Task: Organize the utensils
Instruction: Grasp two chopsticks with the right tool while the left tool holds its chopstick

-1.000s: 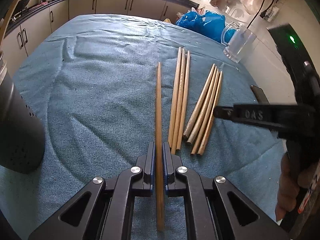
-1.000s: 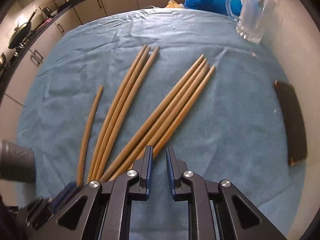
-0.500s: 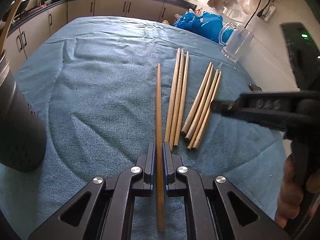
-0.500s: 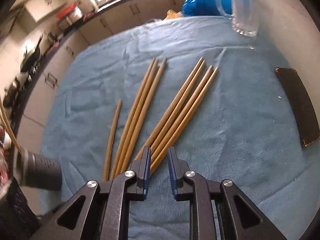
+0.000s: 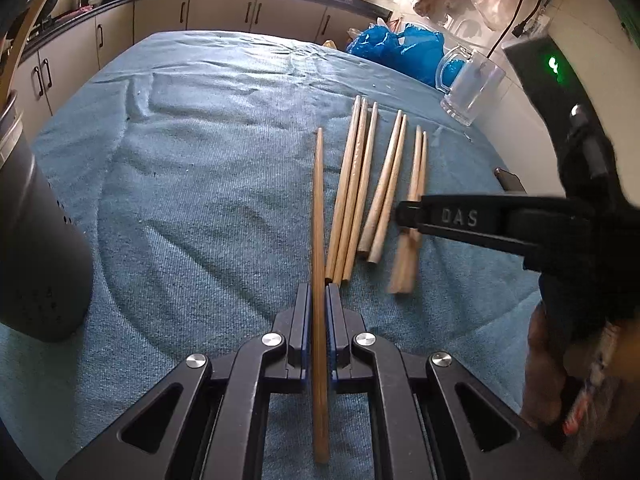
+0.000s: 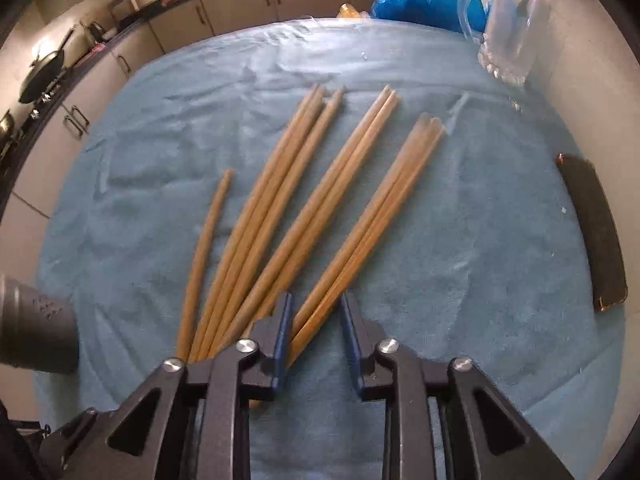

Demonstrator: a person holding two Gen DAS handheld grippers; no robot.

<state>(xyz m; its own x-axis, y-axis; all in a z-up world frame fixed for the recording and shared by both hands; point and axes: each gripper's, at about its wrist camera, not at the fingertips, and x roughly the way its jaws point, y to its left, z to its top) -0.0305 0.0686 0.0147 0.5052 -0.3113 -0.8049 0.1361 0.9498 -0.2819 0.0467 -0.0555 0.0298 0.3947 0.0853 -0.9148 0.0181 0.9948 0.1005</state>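
My left gripper (image 5: 319,294) is shut on a single wooden chopstick (image 5: 318,208) that runs straight ahead over the blue cloth (image 5: 200,168); that chopstick (image 6: 204,248) lies leftmost in the right wrist view. Beside it lie three chopsticks (image 5: 352,192) together, then a pair (image 5: 386,188). My right gripper (image 6: 316,318) points down over the near ends of a second pair (image 6: 376,220). Its jaws are opening, and the blurred pair lies loose between them against the left finger. From the left wrist view the right gripper (image 5: 404,216) reaches in from the right above this pair (image 5: 417,168).
A dark grey perforated holder (image 5: 36,240) stands at the left. A glass mug (image 5: 472,88) and a blue plastic bag (image 5: 400,52) sit at the far right corner. A dark flat object (image 6: 592,232) lies by the wall on the right. A hand (image 5: 548,360) holds the right gripper.
The right group of chopsticks has split: two have slid to the right with the right gripper, whose jaws have widened. The left gripper and its chopstick have not moved.
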